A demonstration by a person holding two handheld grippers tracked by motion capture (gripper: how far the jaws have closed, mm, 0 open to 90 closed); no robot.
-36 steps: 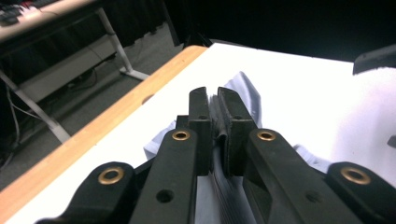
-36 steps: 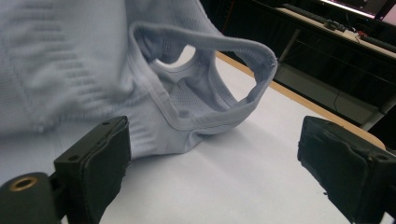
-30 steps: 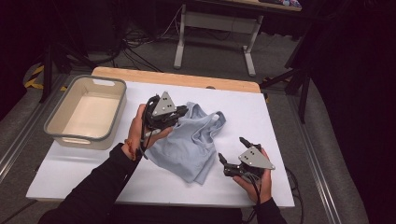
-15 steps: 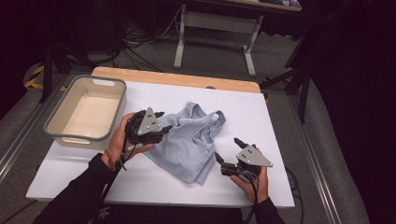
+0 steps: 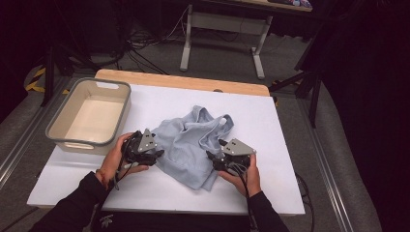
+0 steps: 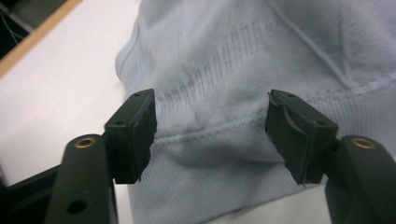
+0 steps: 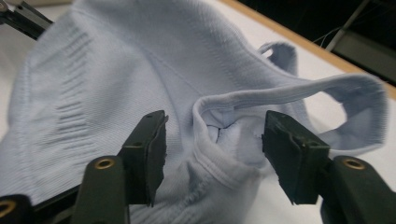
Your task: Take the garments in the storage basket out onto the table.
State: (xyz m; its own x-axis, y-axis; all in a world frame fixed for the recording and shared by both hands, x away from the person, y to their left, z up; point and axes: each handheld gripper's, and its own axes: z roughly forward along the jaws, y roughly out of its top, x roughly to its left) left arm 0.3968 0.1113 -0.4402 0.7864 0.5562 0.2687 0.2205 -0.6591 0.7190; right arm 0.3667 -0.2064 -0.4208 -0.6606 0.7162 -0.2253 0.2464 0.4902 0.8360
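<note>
So: pale blue ribbed knit tank top (image 5: 189,145) lies crumpled on the white table surface (image 5: 270,125), roughly centre, straps toward the far side, hem end toward the person. Fabric is bunched, not flat.

Left gripper (image 5: 153,153) sits at the garment's left edge, held in the person's left hand (image 5: 116,157). In the left gripper view its black jaws are spread wide, with the stitched hem band (image 6: 210,135) running across the gap between them. Fabric sits between and under the pads (image 6: 135,130), but nothing is clamped.

Right gripper (image 5: 213,157) is at the garment's right edge, held in the person's right hand (image 5: 244,176). In the right gripper view its jaws are also wide apart, and a folded bit of ribbed armhole edge (image 7: 224,121) stands up in the gap. Pads (image 7: 152,149) are clear of the cloth on both sides as far as I can tell; no grip. One looped strap (image 7: 345,107) arcs up beyond the right jaw, and a tip of the left gripper (image 7: 18,18) shows at the top left corner.

Outward: beige rectangular plastic tub (image 5: 63,116) stands on the table at the far left, well apart from the top. Wooden table edge (image 5: 183,81) runs along the far side. Behind that, a grey metal stand (image 5: 222,29) on a dark floor with cables (image 5: 145,53).
</note>
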